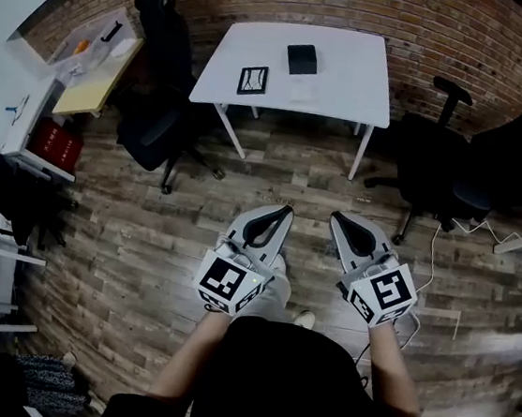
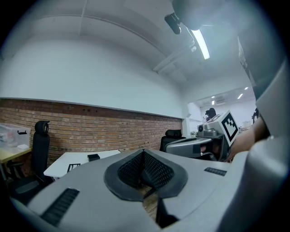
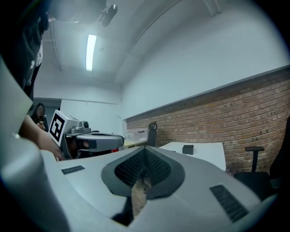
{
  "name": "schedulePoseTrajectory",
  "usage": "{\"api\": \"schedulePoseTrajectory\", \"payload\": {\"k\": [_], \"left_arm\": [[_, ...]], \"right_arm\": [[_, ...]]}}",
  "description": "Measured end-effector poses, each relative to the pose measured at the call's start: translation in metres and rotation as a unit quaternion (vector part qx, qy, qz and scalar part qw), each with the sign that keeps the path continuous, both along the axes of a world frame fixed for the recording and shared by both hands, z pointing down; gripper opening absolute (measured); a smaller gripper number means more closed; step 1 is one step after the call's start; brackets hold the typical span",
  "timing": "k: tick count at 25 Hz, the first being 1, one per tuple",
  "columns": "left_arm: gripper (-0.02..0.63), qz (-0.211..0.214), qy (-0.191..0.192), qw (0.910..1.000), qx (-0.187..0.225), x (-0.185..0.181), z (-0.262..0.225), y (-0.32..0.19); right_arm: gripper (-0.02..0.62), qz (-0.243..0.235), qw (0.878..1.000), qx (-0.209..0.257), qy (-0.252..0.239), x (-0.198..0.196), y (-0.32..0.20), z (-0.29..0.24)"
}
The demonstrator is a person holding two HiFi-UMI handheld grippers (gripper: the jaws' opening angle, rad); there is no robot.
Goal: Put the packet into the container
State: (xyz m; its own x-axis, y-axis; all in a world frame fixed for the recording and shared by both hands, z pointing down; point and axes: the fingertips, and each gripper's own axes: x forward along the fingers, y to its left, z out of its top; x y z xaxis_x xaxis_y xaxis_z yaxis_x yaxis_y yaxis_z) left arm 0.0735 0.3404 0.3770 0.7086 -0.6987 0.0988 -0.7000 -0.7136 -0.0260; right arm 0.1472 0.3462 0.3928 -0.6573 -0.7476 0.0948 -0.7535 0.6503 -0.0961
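On the white table (image 1: 352, 82) by the brick wall lie a small black box (image 1: 302, 59), a flat black-rimmed tray (image 1: 252, 80) and a pale packet-like thing (image 1: 305, 91), too faint to make out. Both grippers hang over the wooden floor, well short of the table and pointing toward it. My left gripper (image 1: 284, 211) is shut with nothing in it, its pads (image 2: 154, 170) meeting at the tip. My right gripper (image 1: 339, 218) is shut and empty too. The right gripper view shows the black box (image 3: 187, 149) far off on the table (image 3: 206, 152).
Black office chairs stand left (image 1: 161, 96) and right (image 1: 445, 169) of the table. A cluttered wooden desk (image 1: 94, 64) and a red box (image 1: 54, 142) are at the far left. A white cable (image 1: 428, 271) trails on the floor at the right.
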Motion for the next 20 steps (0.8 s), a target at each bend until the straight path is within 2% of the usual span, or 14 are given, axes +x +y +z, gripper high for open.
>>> {"api": "schedulePoseTrajectory", "payload": {"k": [7, 20], "left_arm": [[0.008, 0.0, 0.011, 0.9999, -0.01, -0.011, 0.008, -0.063], [0.008, 0.018, 0.022, 0.9995, -0.013, -0.051, 0.001, -0.178]], "right_arm": [[0.005, -0.001, 1.0, -0.004, 0.006, -0.011, -0.063, 0.005], [0.005, 0.011, 1.0, 0.002, 0.008, -0.057, -0.178, -0.012]]}}
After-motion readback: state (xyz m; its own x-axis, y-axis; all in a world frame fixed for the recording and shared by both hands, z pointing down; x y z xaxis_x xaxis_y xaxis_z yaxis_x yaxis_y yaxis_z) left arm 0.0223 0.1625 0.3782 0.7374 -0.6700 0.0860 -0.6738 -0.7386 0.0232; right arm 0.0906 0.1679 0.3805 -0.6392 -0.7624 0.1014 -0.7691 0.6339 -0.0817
